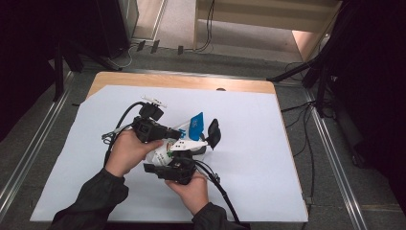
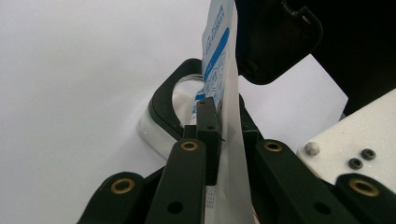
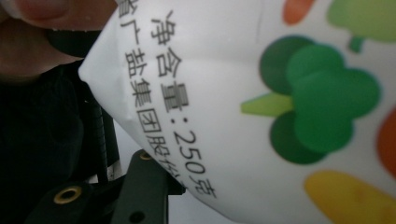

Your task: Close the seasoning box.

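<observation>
A white bag (image 1: pixel 187 135) with a blue top and vegetable prints is held up between both grippers over the white sheet. My left gripper (image 1: pixel 183 135) is shut on the bag's (image 2: pixel 219 56) thin edge, its jaws (image 2: pixel 218 119) pinching the film. Below it, my right gripper (image 1: pixel 175 161) points up at the bag's lower part. In the right gripper view the bag (image 3: pixel 261 93) shows printed text and a broccoli picture, with one black finger (image 3: pixel 144 184) under it. A clear container with a black rim (image 2: pixel 163 100) sits under the bag, its black lid (image 1: pixel 213 133) standing open.
The white sheet (image 1: pixel 253 158) covers a wooden table with free room to the right and at the back. Cables trail from both grippers. Black stands and dark curtains flank the table. The other gripper's white plate (image 2: pixel 359 135) is close at the right of the left gripper view.
</observation>
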{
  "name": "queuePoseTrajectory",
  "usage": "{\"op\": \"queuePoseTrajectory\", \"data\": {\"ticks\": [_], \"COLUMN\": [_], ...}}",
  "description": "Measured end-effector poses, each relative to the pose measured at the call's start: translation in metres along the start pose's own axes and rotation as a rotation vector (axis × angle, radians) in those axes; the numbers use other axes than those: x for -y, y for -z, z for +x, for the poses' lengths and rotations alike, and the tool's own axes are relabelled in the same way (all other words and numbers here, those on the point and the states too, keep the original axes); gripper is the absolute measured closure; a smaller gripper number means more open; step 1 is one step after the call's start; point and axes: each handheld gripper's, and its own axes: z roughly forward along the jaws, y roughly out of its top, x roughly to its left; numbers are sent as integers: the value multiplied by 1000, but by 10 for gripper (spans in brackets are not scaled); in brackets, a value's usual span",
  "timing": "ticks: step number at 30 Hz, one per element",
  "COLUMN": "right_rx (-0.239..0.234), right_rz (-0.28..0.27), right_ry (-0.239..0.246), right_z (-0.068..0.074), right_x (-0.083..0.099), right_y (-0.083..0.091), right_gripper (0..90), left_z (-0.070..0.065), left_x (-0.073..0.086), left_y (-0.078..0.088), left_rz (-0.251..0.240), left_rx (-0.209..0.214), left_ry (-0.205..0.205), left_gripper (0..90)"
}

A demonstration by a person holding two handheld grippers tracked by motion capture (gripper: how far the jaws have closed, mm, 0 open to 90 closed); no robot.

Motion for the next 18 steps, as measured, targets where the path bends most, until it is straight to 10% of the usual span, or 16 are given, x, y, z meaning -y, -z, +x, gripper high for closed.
{"op": "queuePoseTrajectory", "data": {"ticks": [18], "right_rx": [-9], "right_rz": [-5], "right_ry": [-4], "right_z": [0], "right_x": [-1], "right_y": [1], "right_gripper": [674], "left_z": [0], "left_x": [0], "left_y": [1], "left_rz": [-2], "left_rx": [5], "left_ry": [9], "left_gripper": [872]}}
